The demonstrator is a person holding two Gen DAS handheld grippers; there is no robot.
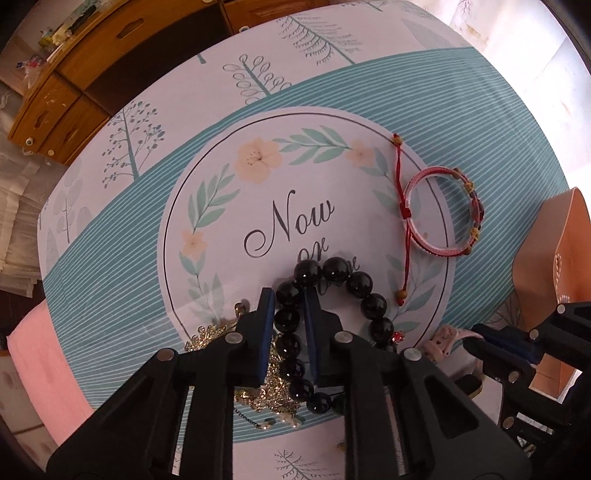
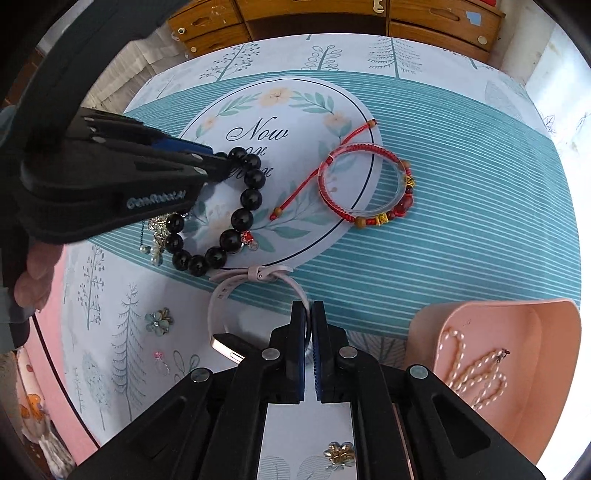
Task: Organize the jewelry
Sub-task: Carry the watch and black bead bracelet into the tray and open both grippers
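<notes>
A black bead bracelet (image 1: 373,306) lies on the printed round tablecloth (image 1: 110,258). My left gripper (image 1: 289,295) points down over its left side, with two or three beads between the blue pads; the pads press on them. From the right wrist view the left gripper (image 2: 218,166) meets the same bracelet (image 2: 242,218) from the left. My right gripper (image 2: 309,306) is shut on the pale strap of a watch (image 2: 221,295), whose gold case (image 2: 229,349) rests on the cloth. A red cord bracelet (image 2: 340,206) lies with a clear bangle to the right.
A pink tray (image 2: 535,332) with a pearl necklace (image 2: 472,373) stands at the right. A gold chain piece (image 1: 207,338) lies under the left gripper. Small flower pieces (image 2: 159,321) and a gold flower (image 2: 340,452) dot the near cloth. Wooden drawers (image 2: 443,26) stand behind the table.
</notes>
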